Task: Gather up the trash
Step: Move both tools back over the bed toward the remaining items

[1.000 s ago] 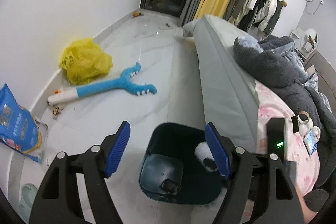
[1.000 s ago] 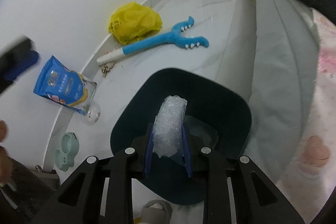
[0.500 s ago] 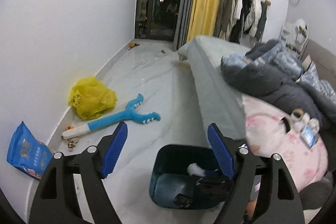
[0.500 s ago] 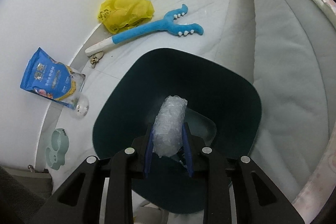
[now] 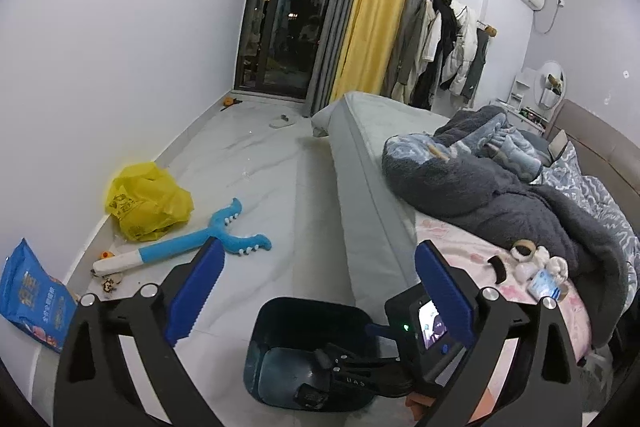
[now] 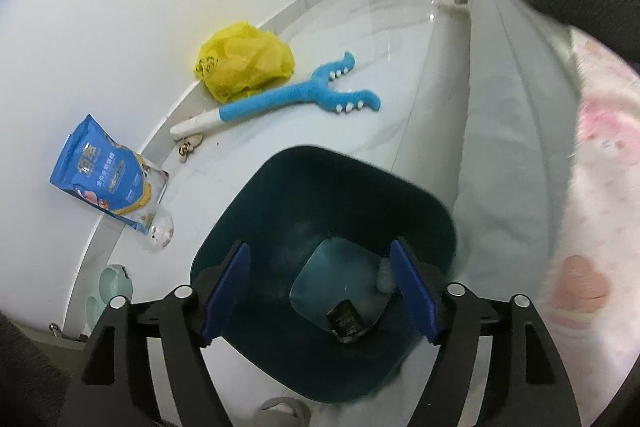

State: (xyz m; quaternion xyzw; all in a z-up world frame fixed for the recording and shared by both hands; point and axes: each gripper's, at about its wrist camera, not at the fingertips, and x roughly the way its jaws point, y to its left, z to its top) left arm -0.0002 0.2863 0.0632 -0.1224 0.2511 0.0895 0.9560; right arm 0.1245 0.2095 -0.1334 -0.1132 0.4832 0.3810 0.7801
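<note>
My right gripper (image 6: 318, 247) hangs over the dark teal bin (image 6: 320, 151), its jaws opening with nothing between them. A crumpled clear plastic wad (image 6: 383, 275) lies at the bottom of the bin beside a small dark scrap (image 6: 347, 319). My left gripper (image 5: 318, 249) is held high above the floor, jaws opening and empty. Below it the bin (image 5: 312, 303) stands against the bed, with the right gripper's body (image 5: 428, 323) over its rim. A yellow plastic bag (image 5: 148, 203) and a blue packet (image 5: 30, 303) lie by the wall.
A blue forked toy (image 5: 192, 247) lies on the white floor between the bag and the bin. The bed (image 5: 372, 187) fills the right side, with a grey blanket (image 5: 500, 195), a tape roll (image 5: 524, 250) and small white items on it. A mint dish (image 6: 108, 291) sits near the wall.
The right jaws have spread and the clear plastic wad has dropped from them into the bin. The left gripper has risen, tilted up toward the room, and opened wider.
</note>
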